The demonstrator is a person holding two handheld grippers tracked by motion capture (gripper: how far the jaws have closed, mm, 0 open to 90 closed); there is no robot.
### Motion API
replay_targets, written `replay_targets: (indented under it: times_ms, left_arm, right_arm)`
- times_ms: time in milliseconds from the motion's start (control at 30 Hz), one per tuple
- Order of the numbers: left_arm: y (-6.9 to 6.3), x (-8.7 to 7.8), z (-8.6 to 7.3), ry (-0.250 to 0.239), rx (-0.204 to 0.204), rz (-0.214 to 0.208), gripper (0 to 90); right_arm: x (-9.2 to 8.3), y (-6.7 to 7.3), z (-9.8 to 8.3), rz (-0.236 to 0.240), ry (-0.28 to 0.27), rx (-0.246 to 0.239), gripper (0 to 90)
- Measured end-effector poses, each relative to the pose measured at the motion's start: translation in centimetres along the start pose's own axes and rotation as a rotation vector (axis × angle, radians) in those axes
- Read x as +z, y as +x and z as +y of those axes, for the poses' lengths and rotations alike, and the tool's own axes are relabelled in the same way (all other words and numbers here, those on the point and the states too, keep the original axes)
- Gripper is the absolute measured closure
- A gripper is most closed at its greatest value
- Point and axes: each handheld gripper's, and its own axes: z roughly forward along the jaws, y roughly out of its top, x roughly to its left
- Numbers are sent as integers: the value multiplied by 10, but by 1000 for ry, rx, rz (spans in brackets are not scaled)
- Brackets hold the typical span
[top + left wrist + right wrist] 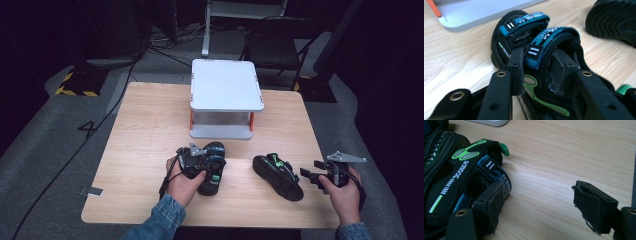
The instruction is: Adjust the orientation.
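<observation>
Where overhead hides it, jaws around sandal strap [549, 47].

Black sandals [534, 50], blue straps, green accents

From above, we see the left gripper [199, 159] and the hand [182, 184] holding it cover much of the left sandal [214, 176], so we cannot tell there how its fingers meet the straps. In the right gripper view the right sandal [456, 185] is cut off by the left and bottom edges. In the left gripper view that sandal's dark sole [614, 21] runs off the right edge, and the strap lettering is too blurred to read.
</observation>
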Motion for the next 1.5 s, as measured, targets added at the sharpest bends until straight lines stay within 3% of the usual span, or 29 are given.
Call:
replay_targets:
  times_ms: [167,233,300,400,433,467,533,567,667,700,733,800,900,967,1033,1133,1233,1367,1467,1500]
  left_arm:
    - [-4,-6,-5,22,45,11,586]
    - [1,-6,-6,28,46,3,580]
    - [6,-3,-7,21,31,-19,519]
    - [9,0,-10,0,55,-19,500]
    - [9,0,-10,-18,63,-22,426]
    - [9,-1,-10,-41,71,-24,426]
    - [9,-8,-8,-83,77,-31,373]
    - [12,-16,-6,-92,58,-75,310]
    - [17,-25,-3,-90,82,-76,281]
    - [22,-36,-2,-87,115,-67,280]
    - [22,-36,-2,-87,115,-67,278]
    - [33,-48,-1,-94,159,-35,271]
    - [44,-56,-2,-94,175,-13,271]
    - [54,-61,-4,-95,157,5,262]
    - [68,-69,-8,-107,133,36,251]
    - [77,-75,-11,-113,109,60,244]
    - [87,-81,-16,-109,88,81,230]
    - [95,-84,-23,-94,59,104,230]
    - [99,-86,-29,-82,45,114,237]
    - [99,-86,-29,-82,45,114,239]
  right_arm:
    - [-1,-1,1,-1,-7,-1,249]
    - [-1,-1,1,0,-7,1,249]
    - [0,0,1,4,-4,-3,249]
    - [0,0,2,4,-7,0,249]
    - [-1,0,4,5,-10,-9,249]
    - [-1,0,4,5,-10,-9,249]
    - [-1,2,6,6,-17,-9,249]
    - [-2,4,9,9,-24,-16,247]
    - [-4,6,11,12,-32,-24,245]
    - [-5,9,14,17,-39,-33,243]
    - [-5,9,14,17,-39,-33,243]
    - [-5,14,16,24,-41,-35,242]
    - [-4,17,18,41,-60,-37,230]
    - [-3,21,20,56,-76,-10,199]
    - [-2,27,24,35,-99,-9,173]
    - [-1,32,27,24,-120,-6,162]
    - [0,42,32,39,-97,-49,301]
    - [0,48,36,34,-61,-95,390]
    - [1,59,42,107,-52,-98,453]
    - [1,59,42,107,-52,-98,453]
